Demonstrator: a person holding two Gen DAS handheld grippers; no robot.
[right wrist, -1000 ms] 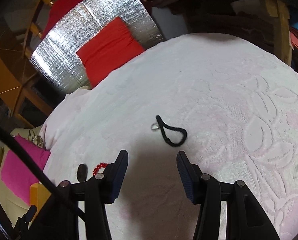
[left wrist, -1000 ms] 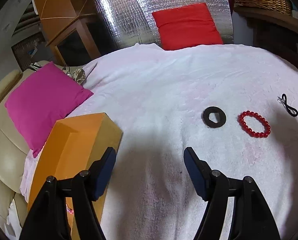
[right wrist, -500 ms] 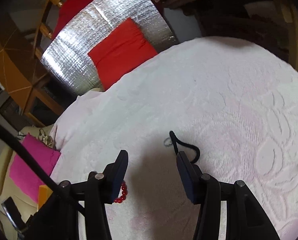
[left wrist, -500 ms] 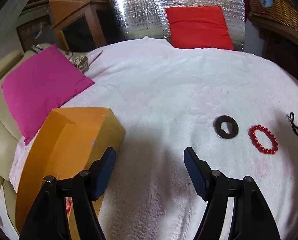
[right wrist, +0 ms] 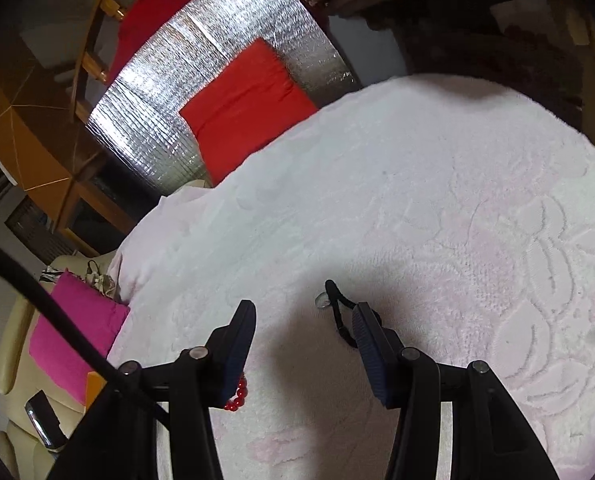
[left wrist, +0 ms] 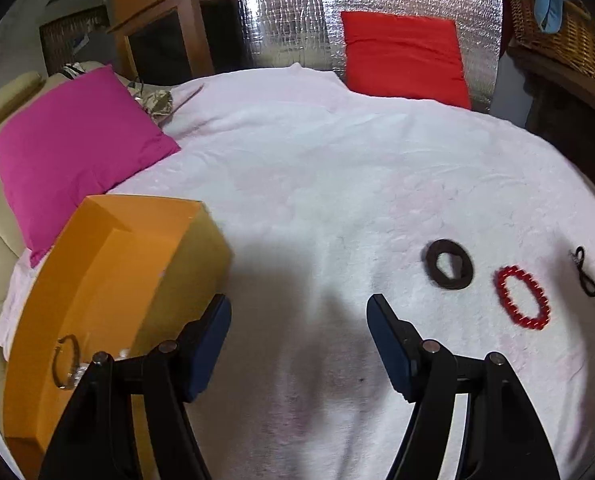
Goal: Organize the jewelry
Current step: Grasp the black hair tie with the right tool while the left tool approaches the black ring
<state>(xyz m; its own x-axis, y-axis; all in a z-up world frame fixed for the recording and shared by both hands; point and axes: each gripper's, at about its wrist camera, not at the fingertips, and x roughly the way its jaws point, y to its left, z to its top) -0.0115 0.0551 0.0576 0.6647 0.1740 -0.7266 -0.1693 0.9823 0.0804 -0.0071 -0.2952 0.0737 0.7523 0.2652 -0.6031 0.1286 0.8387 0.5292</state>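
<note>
An open orange box [left wrist: 109, 280] sits at the left on the white towel [left wrist: 337, 184], with a thin bangle [left wrist: 63, 364] inside. A dark ring [left wrist: 449, 265], a red bead bracelet [left wrist: 522, 298] and a black cord necklace [left wrist: 585, 272] lie at the right. My left gripper [left wrist: 299, 316] is open and empty, between the box and the ring. My right gripper [right wrist: 303, 324] is open and low over the black cord necklace [right wrist: 339, 312], whose loop runs behind the right finger. The red bead bracelet [right wrist: 237, 396] peeks out behind the left finger.
A pink cushion [left wrist: 73, 148] lies on a cream sofa at the left, a red cushion [left wrist: 405, 56] leans on silver foil at the back. A wicker basket [left wrist: 557, 28] stands at the back right. A wooden cabinet [left wrist: 157, 28] stands at the back left.
My left gripper has drawn back and turned left, showing more of the box and its bangle. My right gripper has moved down and forward until the black cord lies between its fingers.
</note>
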